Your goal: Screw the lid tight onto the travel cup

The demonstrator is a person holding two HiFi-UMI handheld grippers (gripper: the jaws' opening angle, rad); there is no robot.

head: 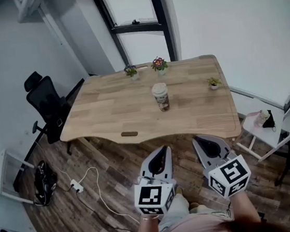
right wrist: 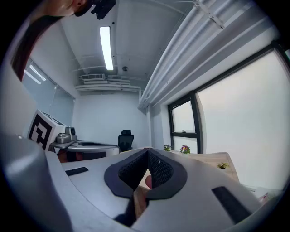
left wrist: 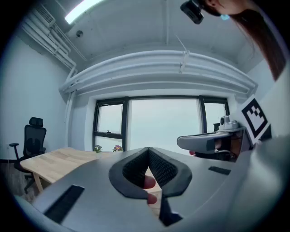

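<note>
Fingers, left gripper (head: pixel 164 150) and right gripper (head: pixel 198 140): pressed together, empty, short of the near edge of the counter (head: pixel 102 110). Cup (head: pixel 160 96): upright, lid (head: pixel 159 89) on top, well ahead, straight beyond the left fingers; left looks nearer. Bare counter all round it; plants (head: pixel 159 64) well apart, far edge.

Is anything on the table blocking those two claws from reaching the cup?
Nothing visible does. The travel cup stands alone mid-table, bare table between it and the left gripper and right gripper. A small dark object lies aside, near the edge.
</note>
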